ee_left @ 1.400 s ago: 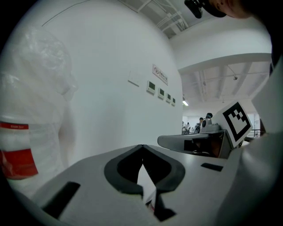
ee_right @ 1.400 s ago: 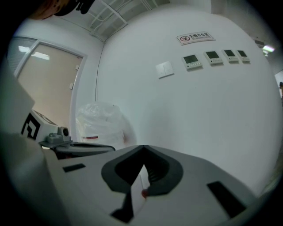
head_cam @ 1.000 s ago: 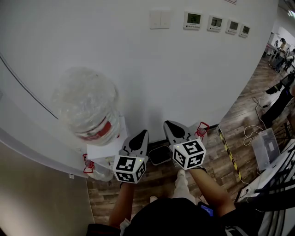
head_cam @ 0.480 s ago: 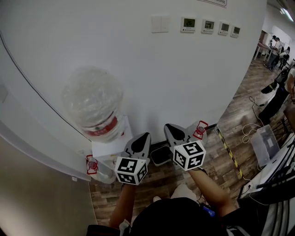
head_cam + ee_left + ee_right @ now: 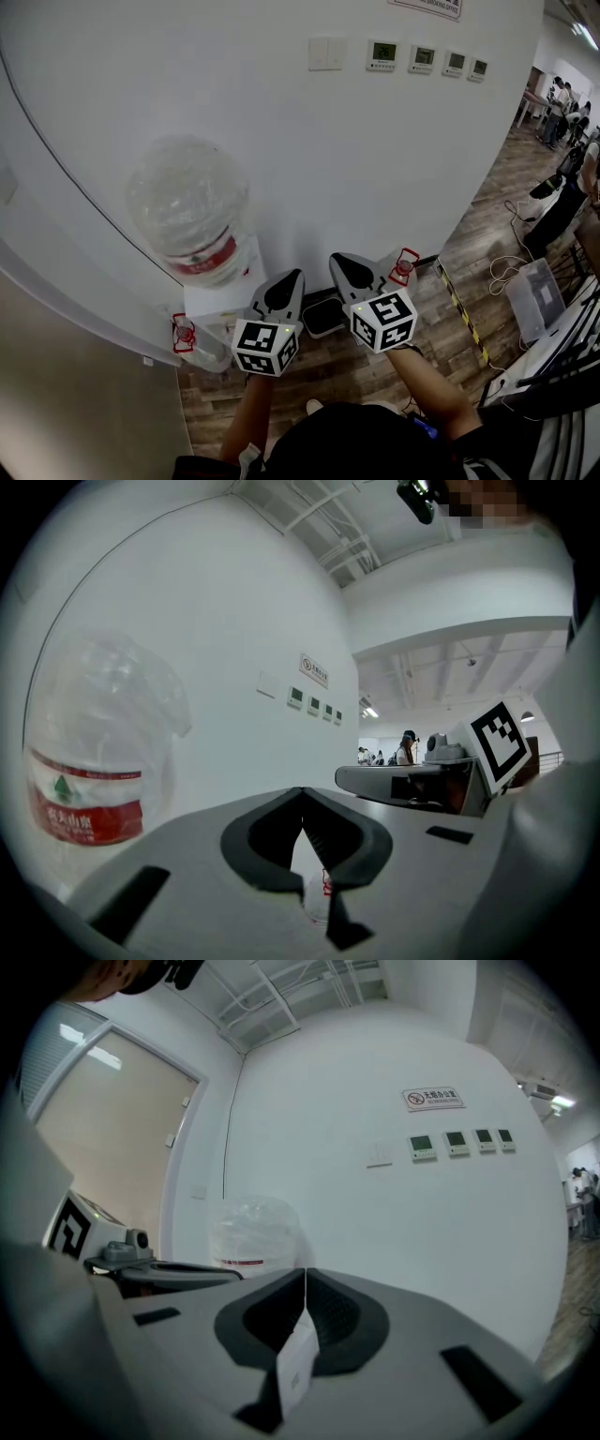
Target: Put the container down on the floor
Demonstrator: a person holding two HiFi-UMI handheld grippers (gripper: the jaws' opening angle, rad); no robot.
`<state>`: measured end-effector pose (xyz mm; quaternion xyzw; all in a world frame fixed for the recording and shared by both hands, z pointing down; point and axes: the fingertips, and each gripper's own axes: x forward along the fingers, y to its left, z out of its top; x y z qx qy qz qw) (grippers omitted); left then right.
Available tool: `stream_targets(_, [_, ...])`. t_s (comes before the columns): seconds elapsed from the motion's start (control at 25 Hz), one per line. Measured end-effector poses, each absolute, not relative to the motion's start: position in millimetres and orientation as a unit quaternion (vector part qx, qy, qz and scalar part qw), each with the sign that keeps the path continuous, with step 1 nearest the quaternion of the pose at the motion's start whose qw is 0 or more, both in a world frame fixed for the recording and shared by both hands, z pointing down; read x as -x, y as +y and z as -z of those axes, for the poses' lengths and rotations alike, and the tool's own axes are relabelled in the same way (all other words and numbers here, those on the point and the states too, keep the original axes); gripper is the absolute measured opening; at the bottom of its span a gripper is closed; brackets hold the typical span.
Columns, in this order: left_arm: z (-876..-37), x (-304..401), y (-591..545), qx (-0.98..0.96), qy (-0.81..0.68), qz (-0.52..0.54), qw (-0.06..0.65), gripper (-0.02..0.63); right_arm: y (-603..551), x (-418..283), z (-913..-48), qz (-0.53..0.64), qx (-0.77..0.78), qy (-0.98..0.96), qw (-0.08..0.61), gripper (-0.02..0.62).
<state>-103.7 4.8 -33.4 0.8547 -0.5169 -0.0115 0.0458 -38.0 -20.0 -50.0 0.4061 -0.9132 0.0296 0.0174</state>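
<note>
The container is a big clear water jug (image 5: 187, 208) with a red label, standing neck down on a white dispenser (image 5: 221, 292) against the wall. It also shows as the jug (image 5: 94, 761) at the left of the left gripper view and, farther off, as the jug (image 5: 253, 1234) in the right gripper view. My left gripper (image 5: 287, 278) hovers just right of the dispenser, apart from the jug, jaws shut with nothing gripped. My right gripper (image 5: 339, 260) is beside it, also shut. In their own views the left gripper (image 5: 301, 794) and right gripper (image 5: 306, 1274) have tips that meet.
A black tray (image 5: 325, 316) lies on the wood floor under the grippers. Small red-and-clear items sit left of the dispenser (image 5: 184, 333) and at the right (image 5: 404, 265). Yellow-black tape (image 5: 464, 309), cables and a clear bin (image 5: 531, 300) lie to the right. Wall panels (image 5: 375, 53) hang above.
The head view has shifted a little, so the jug sits slightly higher and further right in frame. Both grippers stay shut in nearly the same spot, away from the jug.
</note>
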Motion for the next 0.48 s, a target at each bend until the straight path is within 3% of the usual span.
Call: stream_targets(0.48, [42.4, 61.3, 22.0, -0.839, -0.542, 0.015, 0.037, 0.017, -2.9, -0.9, 65.1, -0.027, -0.381, -0.924, -0.002, 0.031])
